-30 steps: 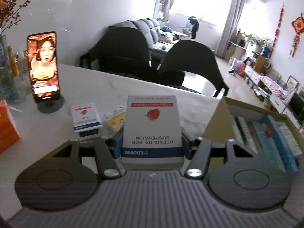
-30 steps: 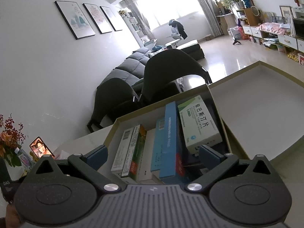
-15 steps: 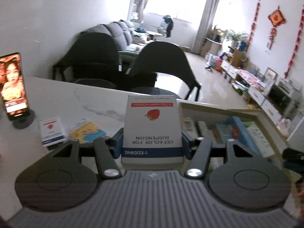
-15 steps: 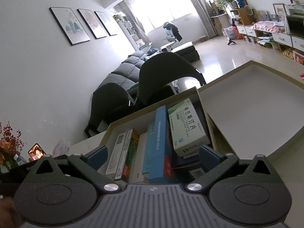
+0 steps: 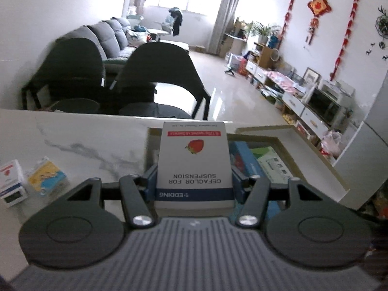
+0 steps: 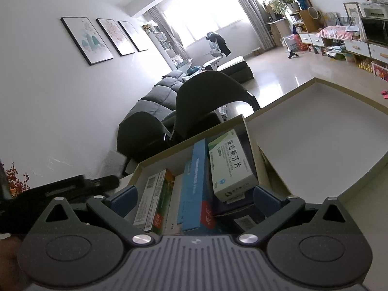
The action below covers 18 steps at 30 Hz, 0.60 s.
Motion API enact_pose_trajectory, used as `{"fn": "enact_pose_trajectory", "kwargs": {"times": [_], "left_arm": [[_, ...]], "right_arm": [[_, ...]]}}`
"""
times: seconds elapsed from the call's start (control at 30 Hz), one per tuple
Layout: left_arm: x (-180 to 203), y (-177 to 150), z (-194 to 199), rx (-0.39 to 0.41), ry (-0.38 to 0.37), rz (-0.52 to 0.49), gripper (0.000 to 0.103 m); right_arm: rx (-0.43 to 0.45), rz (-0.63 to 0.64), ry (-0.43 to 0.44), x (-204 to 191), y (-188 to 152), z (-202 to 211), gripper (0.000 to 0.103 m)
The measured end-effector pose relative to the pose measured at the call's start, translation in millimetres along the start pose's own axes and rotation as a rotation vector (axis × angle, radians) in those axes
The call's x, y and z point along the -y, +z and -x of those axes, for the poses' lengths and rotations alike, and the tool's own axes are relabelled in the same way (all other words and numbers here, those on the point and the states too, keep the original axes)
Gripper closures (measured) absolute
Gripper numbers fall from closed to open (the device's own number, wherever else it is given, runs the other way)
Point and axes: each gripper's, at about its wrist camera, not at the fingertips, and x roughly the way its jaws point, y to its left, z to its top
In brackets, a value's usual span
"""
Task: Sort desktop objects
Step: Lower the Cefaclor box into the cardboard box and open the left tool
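Note:
My left gripper is shut on a white Cefaclor medicine box with a strawberry picture and a blue band. It holds the box above the near left part of an open cardboard storage box. In that storage box lie a blue carton and a green-white carton. In the right wrist view my right gripper stands open over the storage box. Beneath it are a green-white carton, a blue carton and a green-orange carton.
Two small boxes stay on the marble table at the left: a white-red one and a yellow-blue one. The storage box's lid lies open to its right. Dark chairs stand behind the table.
My left gripper has carried the white box to the right, from above the table to above the storage box. The phone has left its view. The left gripper now shows in the right wrist view.

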Motion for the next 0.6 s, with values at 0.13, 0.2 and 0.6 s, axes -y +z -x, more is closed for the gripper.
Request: {"fn": "enact_pose_trajectory", "kwargs": {"times": [0.13,0.2,0.6], "left_arm": [[10,3,-16,-0.040,-0.007,-0.005,0.046],[16,4,-27,-0.059,-0.010,-0.007,0.046],[31,4,-64,-0.150,0.062,-0.007,0.046]], "right_arm": [[0.022,0.001,0.004,2,2,7,0.001],[0.032,-0.002,0.004,4,3,11,0.001],[0.059,-0.031,-0.004,22,8,20,0.001]]}}
